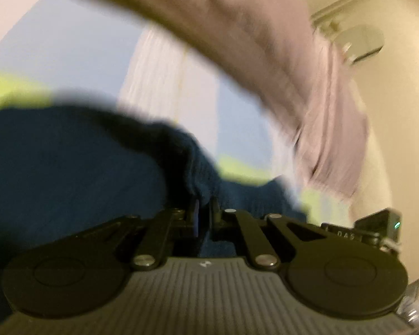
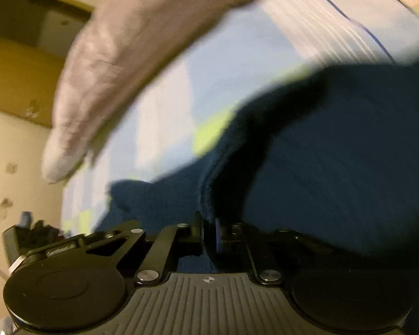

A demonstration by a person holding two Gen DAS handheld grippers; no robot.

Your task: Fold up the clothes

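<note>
"DAS" lettering (image 1: 345, 234) beside left tongs (image 1: 205, 209)

The garment (image 1: 69, 167) lies on the bed sheet (image 1: 69, 64), a fold of it rising into the jaws of the left gripper (image 1: 205, 212) and another into the jaws of the right gripper (image 2: 209, 231). A second cloth (image 1: 265, 42) lies behind it along the bed's far edge, the floor (image 2: 14, 153) beyond.
</note>
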